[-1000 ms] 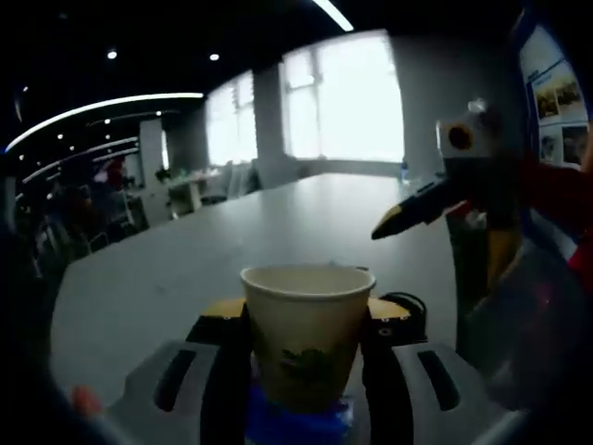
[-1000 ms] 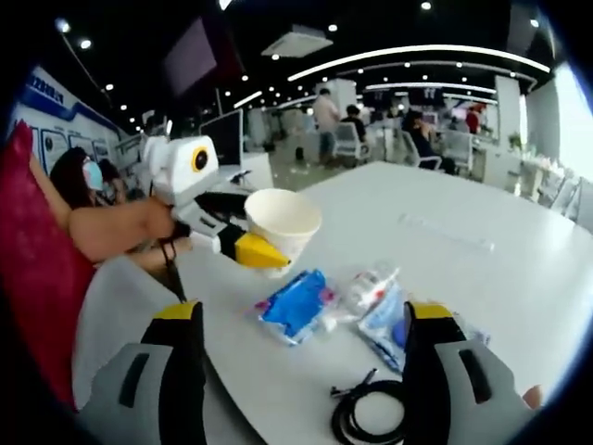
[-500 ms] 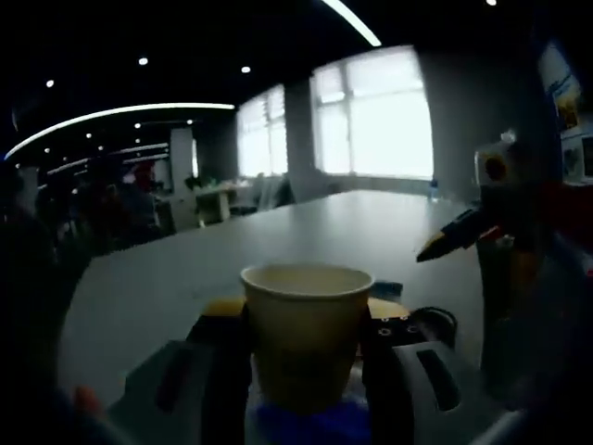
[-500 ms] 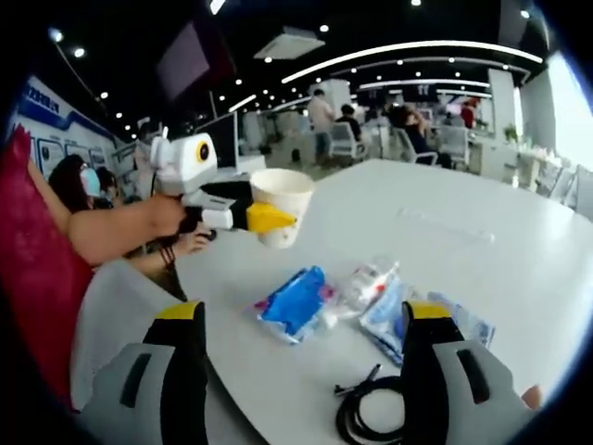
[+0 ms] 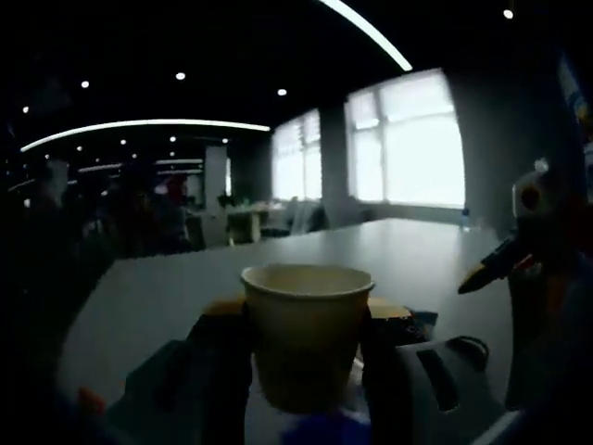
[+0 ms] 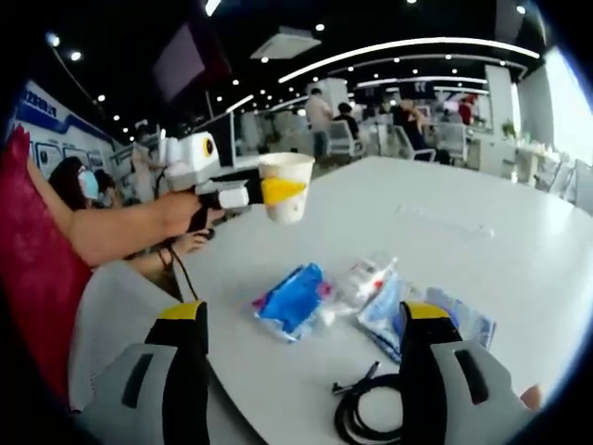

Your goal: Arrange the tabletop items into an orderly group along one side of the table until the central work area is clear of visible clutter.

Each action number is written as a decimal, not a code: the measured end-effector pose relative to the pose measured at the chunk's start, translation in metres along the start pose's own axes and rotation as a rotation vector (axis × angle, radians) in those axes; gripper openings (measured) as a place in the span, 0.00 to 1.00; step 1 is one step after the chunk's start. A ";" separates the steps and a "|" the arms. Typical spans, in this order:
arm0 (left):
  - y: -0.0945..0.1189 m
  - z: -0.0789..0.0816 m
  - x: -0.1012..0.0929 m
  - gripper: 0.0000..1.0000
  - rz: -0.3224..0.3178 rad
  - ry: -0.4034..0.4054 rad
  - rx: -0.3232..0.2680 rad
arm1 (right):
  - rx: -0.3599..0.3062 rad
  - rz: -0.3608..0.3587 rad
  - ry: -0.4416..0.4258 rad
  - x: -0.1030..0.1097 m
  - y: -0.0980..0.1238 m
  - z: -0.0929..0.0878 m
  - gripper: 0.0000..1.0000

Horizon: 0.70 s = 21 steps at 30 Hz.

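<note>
Right now the left gripper (image 5: 306,371) is pinching a paper cup (image 5: 307,329) by its side walls, jaws pressed on either flank just under the rim, cup upright and held in the air above the table (image 6: 482,232). In the right gripper view the same left gripper (image 6: 278,190) shows with the paper cup (image 6: 285,186) lifted clear of the tabletop, well apart from the clutter below.

Right gripper (image 6: 301,371) has its jaws spread wide, nothing between them, hovering low over the near edge of the table.

Landmark = blue packet (image 6: 291,299) lying flat on the table. Just beside it, on the side away from the person's sleeve, lies a clear plastic wrapper (image 6: 363,281), then another bluish bag (image 6: 412,315) touching that. A black cable (image 6: 366,417) is coiled nearer the right gripper than the packet. The cup hangs above and beyond the packet, toward the table's far side.

Handling guess: the cup is light, thin-walled and crushable, looks empty from the rim, so a gentle squeeze mid-wall is best, kept upright. The packet and wrappers look soft, crinkly and slippery; pinch an edge or corner. The cable is floppy; grab the bundle of loops rather than one strand.
</note>
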<state>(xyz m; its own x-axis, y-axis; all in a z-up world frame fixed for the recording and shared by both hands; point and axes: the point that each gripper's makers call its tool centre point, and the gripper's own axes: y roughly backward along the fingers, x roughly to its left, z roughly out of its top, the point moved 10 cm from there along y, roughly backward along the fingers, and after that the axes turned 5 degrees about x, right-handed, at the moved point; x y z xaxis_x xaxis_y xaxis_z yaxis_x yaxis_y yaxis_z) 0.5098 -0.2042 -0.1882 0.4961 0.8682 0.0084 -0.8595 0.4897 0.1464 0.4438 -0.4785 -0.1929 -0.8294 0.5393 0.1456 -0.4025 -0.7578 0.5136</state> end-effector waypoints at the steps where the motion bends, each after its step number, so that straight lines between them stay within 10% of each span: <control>1: -0.002 0.000 0.001 0.43 0.009 -0.001 0.000 | -0.001 0.000 -0.002 0.000 0.000 0.000 0.84; 21: -0.022 -0.027 0.037 0.43 0.153 0.057 -0.065 | 0.030 -0.002 -0.033 -0.005 -0.002 -0.008 0.81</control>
<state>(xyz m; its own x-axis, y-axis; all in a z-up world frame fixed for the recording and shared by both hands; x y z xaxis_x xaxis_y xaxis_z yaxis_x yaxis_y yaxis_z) 0.5438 -0.1808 -0.2179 0.3527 0.9352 -0.0306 -0.9315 0.3540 0.0832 0.4458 -0.4825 -0.2014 -0.8155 0.5527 0.1719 -0.3919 -0.7458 0.5386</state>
